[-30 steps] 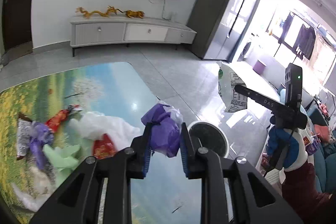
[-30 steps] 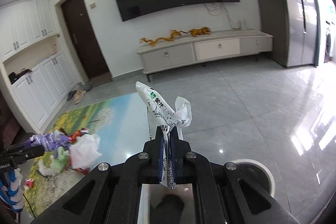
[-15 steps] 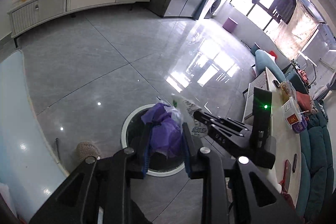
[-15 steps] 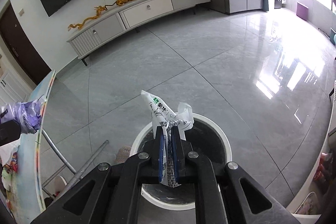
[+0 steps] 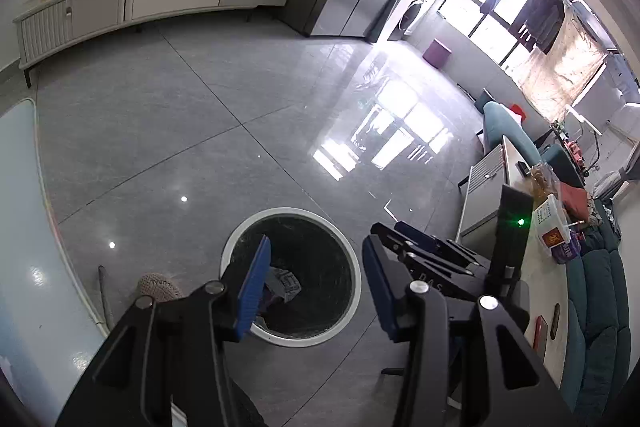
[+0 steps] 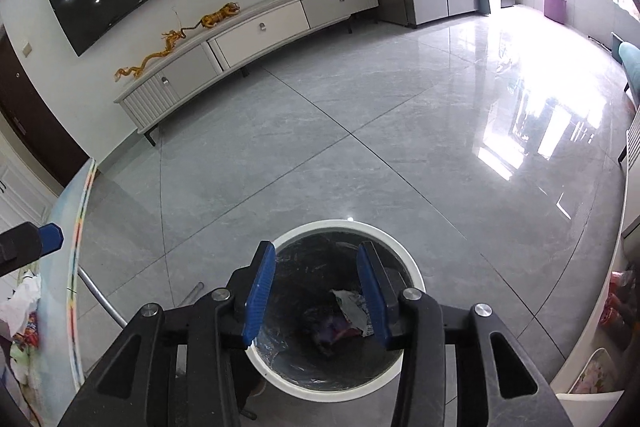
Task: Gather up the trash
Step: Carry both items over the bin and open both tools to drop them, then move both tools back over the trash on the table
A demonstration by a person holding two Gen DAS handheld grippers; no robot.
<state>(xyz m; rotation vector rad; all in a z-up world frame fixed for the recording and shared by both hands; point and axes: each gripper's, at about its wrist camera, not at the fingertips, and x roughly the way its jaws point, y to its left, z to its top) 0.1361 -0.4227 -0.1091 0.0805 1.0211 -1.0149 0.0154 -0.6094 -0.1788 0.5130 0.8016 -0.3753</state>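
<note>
A round white-rimmed trash bin (image 5: 336, 227) with a black liner stands on the grey floor, also in the right wrist view (image 6: 404, 251). My left gripper (image 5: 314, 283) is open and empty above the bin. My right gripper (image 6: 316, 287) is open and empty above it too, and shows in the left wrist view (image 5: 404, 239). Crumpled wrappers (image 6: 352, 311) lie at the bottom of the bin, with purple trash (image 6: 332, 333) beside them; some trash shows in the left wrist view (image 5: 284, 281).
The table edge (image 6: 78, 227) is at the left with more trash (image 6: 20, 299) on it. A TV cabinet (image 6: 260, 27) lines the far wall. A low table (image 5: 516, 211) and teal sofa (image 5: 596, 307) stand to the right.
Both grippers opened over the bin. The purple bag dropped from the left and the white printed wrapper from the right; both now lie inside the bin.
</note>
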